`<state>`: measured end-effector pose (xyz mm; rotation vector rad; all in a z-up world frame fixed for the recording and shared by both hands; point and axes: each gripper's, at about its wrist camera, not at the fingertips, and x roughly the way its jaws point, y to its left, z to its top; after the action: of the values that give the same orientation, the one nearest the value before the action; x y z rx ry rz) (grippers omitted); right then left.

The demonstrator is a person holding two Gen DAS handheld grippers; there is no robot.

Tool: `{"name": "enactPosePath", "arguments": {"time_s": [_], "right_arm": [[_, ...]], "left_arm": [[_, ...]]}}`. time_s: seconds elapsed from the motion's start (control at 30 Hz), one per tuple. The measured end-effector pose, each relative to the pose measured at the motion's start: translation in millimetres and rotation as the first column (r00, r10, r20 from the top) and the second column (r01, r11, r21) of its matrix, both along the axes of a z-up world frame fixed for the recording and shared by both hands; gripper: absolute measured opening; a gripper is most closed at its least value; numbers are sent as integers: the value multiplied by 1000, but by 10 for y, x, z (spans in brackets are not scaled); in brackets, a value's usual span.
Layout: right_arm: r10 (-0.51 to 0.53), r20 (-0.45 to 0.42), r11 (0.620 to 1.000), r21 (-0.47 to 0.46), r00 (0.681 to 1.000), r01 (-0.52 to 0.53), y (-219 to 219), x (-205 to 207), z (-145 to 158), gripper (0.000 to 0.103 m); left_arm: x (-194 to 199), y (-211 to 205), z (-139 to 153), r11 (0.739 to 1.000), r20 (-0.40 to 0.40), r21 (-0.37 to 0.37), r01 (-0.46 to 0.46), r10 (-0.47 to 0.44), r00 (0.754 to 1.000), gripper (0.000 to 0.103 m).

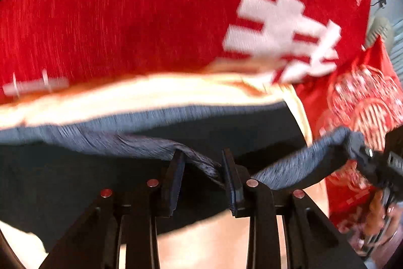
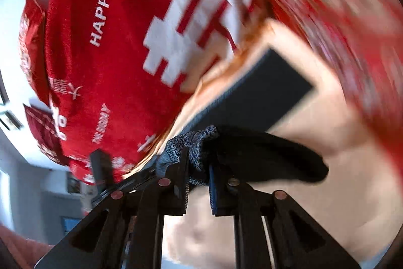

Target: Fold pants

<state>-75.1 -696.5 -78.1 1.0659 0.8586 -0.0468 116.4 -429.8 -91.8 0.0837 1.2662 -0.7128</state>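
The pants [image 1: 141, 140] are dark blue-grey knit, lying on a cream sheet [image 1: 151, 92]. My left gripper [image 1: 202, 158] is shut on a fold of their heathered edge, lifted off the sheet. In the same view my right gripper [image 1: 372, 158] holds the same edge at the far right. In the right wrist view my right gripper [image 2: 199, 158] is shut on a bunched blue-grey edge of the pants [image 2: 191, 143], with dark cloth [image 2: 264, 155] trailing to the right. Both views are motion-blurred.
A red blanket [image 1: 151, 17] with white lettering lies beyond the pants; it also shows in the right wrist view [image 2: 100, 67]. A red patterned pillow [image 1: 365, 97] sits at the right. Room walls show at the left of the right wrist view.
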Motion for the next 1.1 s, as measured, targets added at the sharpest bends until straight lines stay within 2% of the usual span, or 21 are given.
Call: {"name": "enactPosePath", "arguments": {"time_s": [0.03,0.07,0.1,0.13,0.17,0.2,0.23,0.3,0.37,0.47,0.57,0.63,0.77,0.8,0.83,0.87,0.93,1.0,1.1], "right_arm": [[15,-15,999,-34,1000,-15,-99,146,-4,14],[26,-35,998,-64,999,-28,-182,285,-8,14],[38,-62,995,-94,997,-44,-251,466,-34,14],[48,-85,991,-117,995,-58,-296,591,-67,18],[55,-123,987,-146,991,-73,-333,717,-123,18],[65,-167,981,-172,984,-94,-368,789,-184,23],[75,-201,974,-197,977,-115,-379,858,-224,42],[71,-231,955,-266,970,-133,-344,907,-211,71],[77,-226,945,-293,971,-143,-273,873,-142,71],[56,-280,945,-294,958,-141,-108,645,-216,71],[9,-360,956,-270,933,-113,-78,455,-521,65],[-28,-397,972,-223,918,-66,-129,384,-760,49],[-117,-380,982,-182,917,50,-285,390,-1016,45],[-121,-374,981,-184,920,54,-298,419,-1027,38],[-120,-371,980,-190,921,51,-309,453,-1025,13],[-115,-369,979,-197,922,44,-313,478,-997,8],[-99,-351,972,-233,931,15,-280,472,-862,8],[-70,-372,963,-268,926,-35,-220,413,-814,8],[-38,-410,973,-224,911,-60,-256,288,-1047,10]], "left_arm": [[47,-24,40,1000,35,20,-7,6,999,47],[79,-9,74,999,66,37,-18,16,998,70],[105,29,107,998,111,56,-41,35,993,77],[129,66,129,996,141,66,-59,49,989,78],[152,124,113,994,145,85,-67,54,988,78],[177,169,53,991,131,110,-75,60,989,78],[207,229,-12,988,119,130,-88,73,990,78],[237,345,-194,975,96,189,-120,103,990,78],[251,451,-384,957,88,252,-145,127,988,78],[253,583,-624,931,72,319,-180,165,984,78],[243,688,-795,915,46,355,-195,191,981,78],[223,735,-856,910,43,366,-194,191,981,78],[210,739,-861,912,63,368,-182,171,983,78],[216,728,-859,911,63,370,-180,168,984,78],[219,703,-855,911,62,373,-178,167,984,78],[224,701,-850,911,62,373,-178,167,984,78],[222,708,-856,911,59,373,-176,166,984,79],[190,715,-895,912,56,371,-177,168,984,80],[188,716,-889,906,63,390,-164,152,986,80]]}}
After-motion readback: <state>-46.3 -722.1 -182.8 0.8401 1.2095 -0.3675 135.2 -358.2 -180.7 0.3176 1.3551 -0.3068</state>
